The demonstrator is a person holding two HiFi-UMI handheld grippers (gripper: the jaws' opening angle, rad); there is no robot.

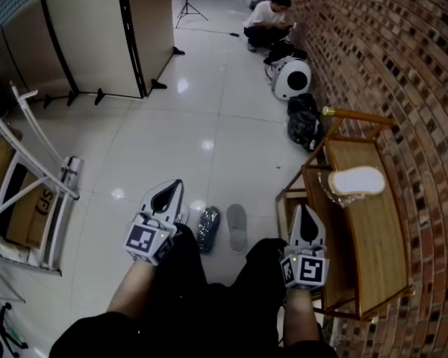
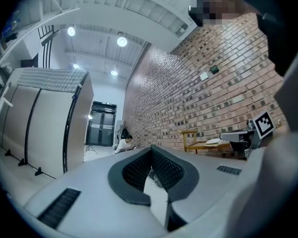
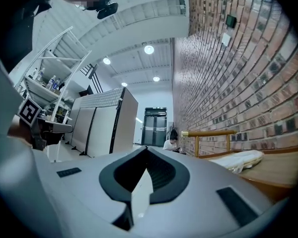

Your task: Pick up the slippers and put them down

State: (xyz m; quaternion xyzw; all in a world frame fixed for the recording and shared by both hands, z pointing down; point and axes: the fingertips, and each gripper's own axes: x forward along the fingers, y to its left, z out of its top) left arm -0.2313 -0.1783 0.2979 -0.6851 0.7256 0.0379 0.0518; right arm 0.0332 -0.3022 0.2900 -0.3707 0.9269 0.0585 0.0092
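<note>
In the head view you are holding the left claw (image 1: pixel 173 191) and the right claw (image 1: pixel 305 216) out in front of you, both pinched closed and carrying nothing. A white slipper (image 1: pixel 356 181) is lying on top of the bench (image 1: pixel 377 237) by the brick wall (image 1: pixel 403 66). It is lying ahead and to the right of the right claw, its long axis running across the bench. Your right hand is plainly the nearer one, so I judge the reach is falling to it. Two slipper-like shapes, a dark one (image 1: pixel 207 228) and a grey one (image 1: pixel 237 227), are sitting on the floor (image 1: pixel 209 125) between the claws, pointing away from you. Whether they are loose or on your feet I cannot tell. The left gripper view is showing its jaws meeting at the tips with nothing between them, and far off to the right the bench (image 2: pixel 191 133) with the slipper (image 2: pixel 216 142) as a pale sliver. The floor shapes are not showing there. The right gripper view is showing closed, empty jaws too, and it is giving you what the head view is not: the slipper (image 3: pixel 238 158) side-on, lying flat, seemingly in clear wrap, a little right of where the jaws are pointing.
</note>
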